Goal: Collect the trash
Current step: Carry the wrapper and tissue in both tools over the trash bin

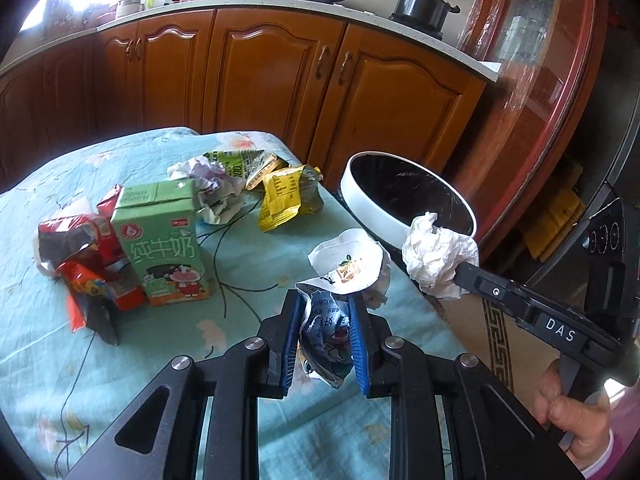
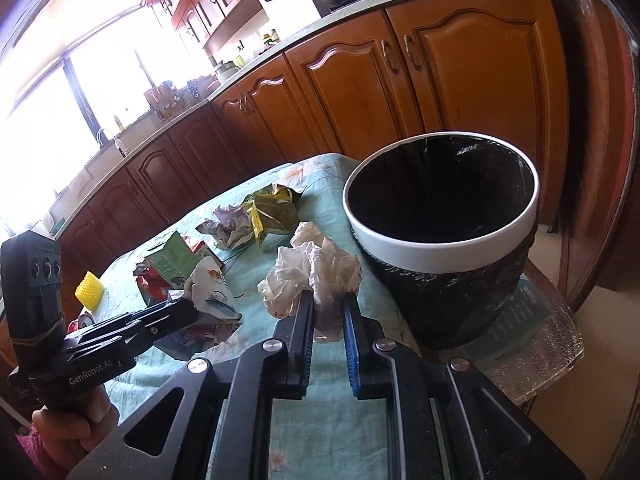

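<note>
Crumpled white tissue (image 2: 316,276), feather-light and springy, sits pinched in the right gripper (image 2: 329,312) beside the lined bin (image 2: 440,248). A crinkly printed wrapper (image 1: 330,320) is clamped in the left gripper (image 1: 326,320) above the table (image 1: 60,380). Both squash easily; grip their bulk, since thin edges may slip free.

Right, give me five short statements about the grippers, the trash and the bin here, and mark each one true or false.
1. The right gripper is clamped on a crumpled white paper ball. True.
2. The left gripper is empty. False: it grips a crumpled blue-and-white snack wrapper.
3. The green milk carton stands upright on the tablecloth. True.
4. The trash bin has a blue liner. False: the liner is black, under a white rim.
5. The yellow wrapper is already in the bin. False: it lies on the tablecloth beside other crumpled trash.
</note>
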